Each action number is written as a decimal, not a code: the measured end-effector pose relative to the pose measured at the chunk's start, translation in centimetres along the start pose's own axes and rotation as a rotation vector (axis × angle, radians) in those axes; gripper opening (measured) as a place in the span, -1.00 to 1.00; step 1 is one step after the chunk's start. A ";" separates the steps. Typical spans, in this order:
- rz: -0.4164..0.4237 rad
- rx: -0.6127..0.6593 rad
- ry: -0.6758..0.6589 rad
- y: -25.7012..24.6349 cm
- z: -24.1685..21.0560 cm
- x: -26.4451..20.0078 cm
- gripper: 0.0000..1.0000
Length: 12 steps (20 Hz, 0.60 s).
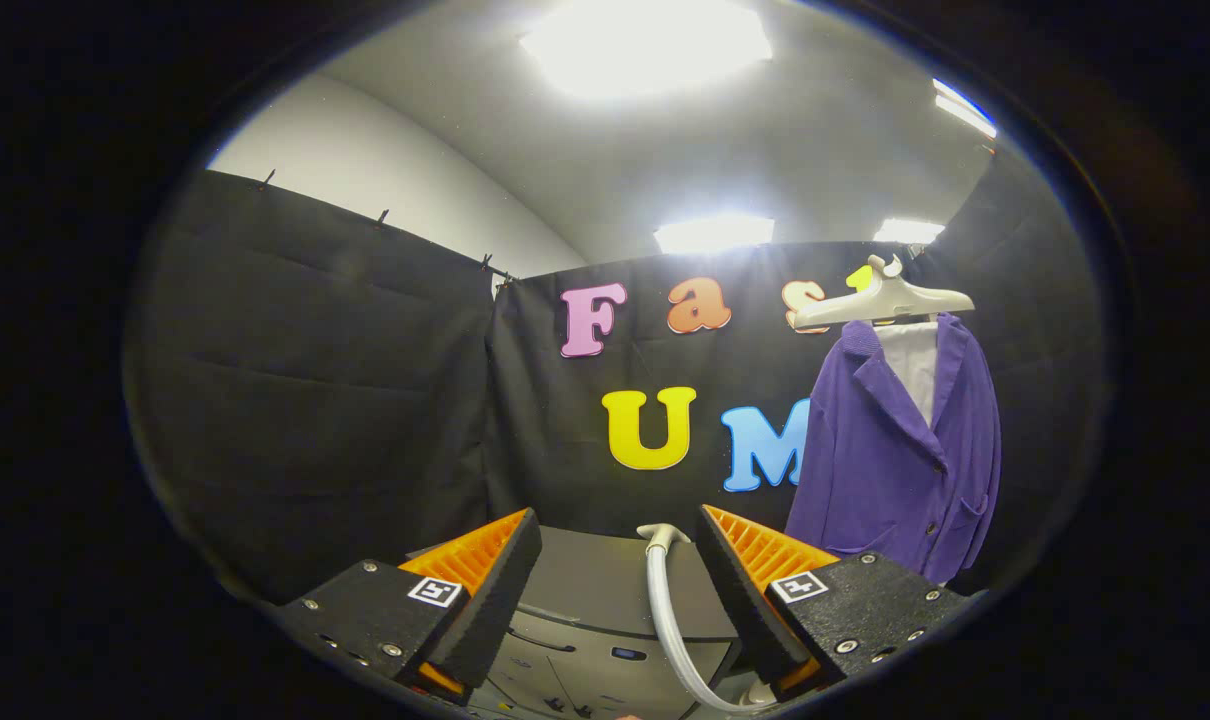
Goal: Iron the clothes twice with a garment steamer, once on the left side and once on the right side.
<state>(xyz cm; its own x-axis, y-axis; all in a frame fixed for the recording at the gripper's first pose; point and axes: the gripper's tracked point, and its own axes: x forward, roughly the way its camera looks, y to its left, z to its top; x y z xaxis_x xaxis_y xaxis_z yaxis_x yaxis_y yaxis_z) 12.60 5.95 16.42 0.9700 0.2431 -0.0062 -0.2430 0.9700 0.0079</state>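
A grey tabletop (605, 580) lies low and near, its flat top running back to the black cloth wall (365, 400) of the booth. Its front face shows what look like drawer or panel lines and one dark handle slot; the detail is too small to tell more. Above the cloth, a pale wall and ceiling carry four bright ceiling lights (645, 45).

The claw (615, 560) is spread wide, with nothing between its two fingers; the tabletop shows through the gap. One pale hose (665, 620) rises from the near right, curving up between the fingers close to the right one, and ends in a small bent fitting at the tabletop's far edge. The steamer's body and head cannot be made out.

One purple jacket (900, 450) hangs on the right, beyond the right finger and well apart from it. It sits on one pale hanger (880, 300), with one white shirt (910, 365) showing inside the open collar. The jacket hangs straight; two small buttons and one front pocket show on its lower part. Its hem drops to about the level of the tabletop's far edge, just right of it.

To the left, the cloth wall folds at a corner, and the stretch ahead of the left finger holds only plain cloth. The jacket hangs close in front of the wall on the right.
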 end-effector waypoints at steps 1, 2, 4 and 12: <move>0.004 0.003 0.013 -0.4 0.1 1.1 0.91; 0.002 0.007 0.025 -0.9 0.3 2.3 0.91; 0.010 0.030 0.056 -1.6 0.6 4.9 0.91; 0.035 0.150 0.233 -3.8 0.6 15.1 0.90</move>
<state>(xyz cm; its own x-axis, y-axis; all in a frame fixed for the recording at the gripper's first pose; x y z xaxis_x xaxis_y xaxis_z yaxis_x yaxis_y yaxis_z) 28.17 5.91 16.89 0.9287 0.2883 -0.2332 -0.2557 0.9534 0.1603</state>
